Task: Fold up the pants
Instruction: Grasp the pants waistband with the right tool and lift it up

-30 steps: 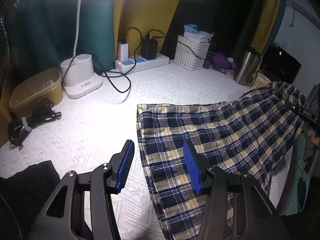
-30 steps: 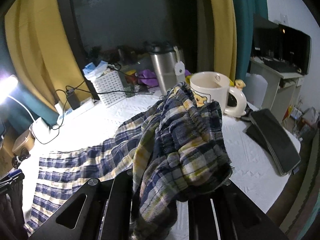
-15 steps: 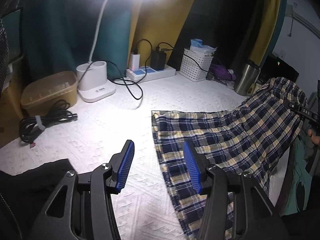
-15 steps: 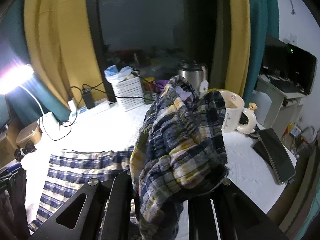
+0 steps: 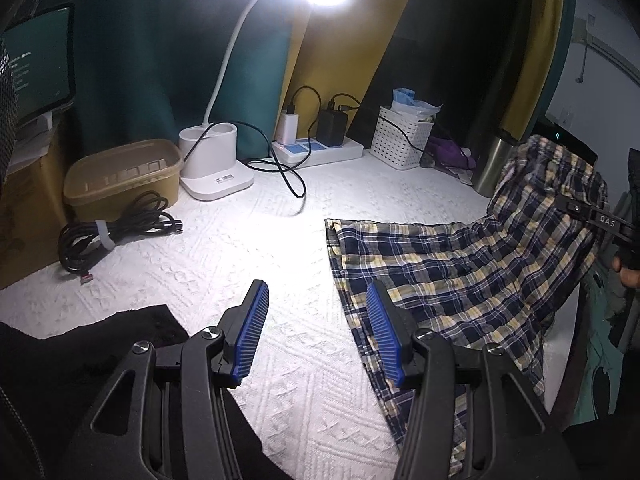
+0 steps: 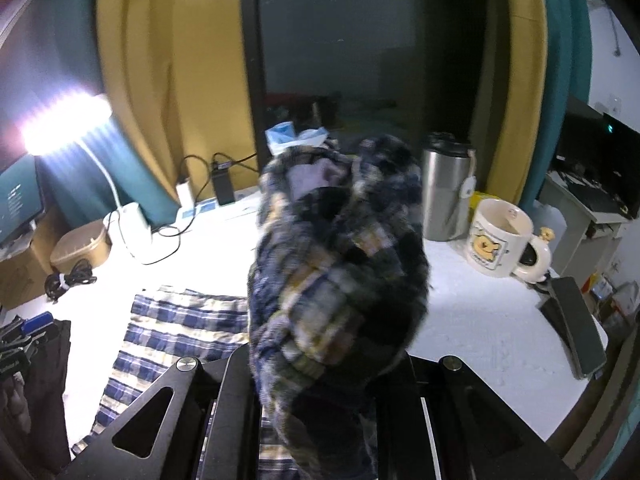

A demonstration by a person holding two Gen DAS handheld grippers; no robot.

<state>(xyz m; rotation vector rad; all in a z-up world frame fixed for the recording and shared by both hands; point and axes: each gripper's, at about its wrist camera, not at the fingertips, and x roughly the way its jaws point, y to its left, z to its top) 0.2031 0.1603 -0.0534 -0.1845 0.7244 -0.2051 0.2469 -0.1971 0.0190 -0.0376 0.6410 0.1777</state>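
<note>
Step in hand: first fold, judged from the lift. The right gripper [image 6: 320,364] has raised the waistband end of the plaid pants [image 5: 452,276] off the white tablecloth [image 5: 224,248], ready to carry it toward the leg hems.
Right gripper: jaws closed on bunched plaid cloth, which hides the fingertips.
Left gripper [image 5: 316,332]: blue pads wide apart, holding nothing, hovering over the hem edge.
Pants position: legs flat at 3 o'clock of the left gripper; waistband held high at 2 o'clock, in front of the steel tumbler [image 6: 446,192].
Next move: probably sweep the waistband over to the hems, the left gripper pinning them.
Change: over the last second the waistband rose higher; the hems slid toward 3 o'clock.
</note>
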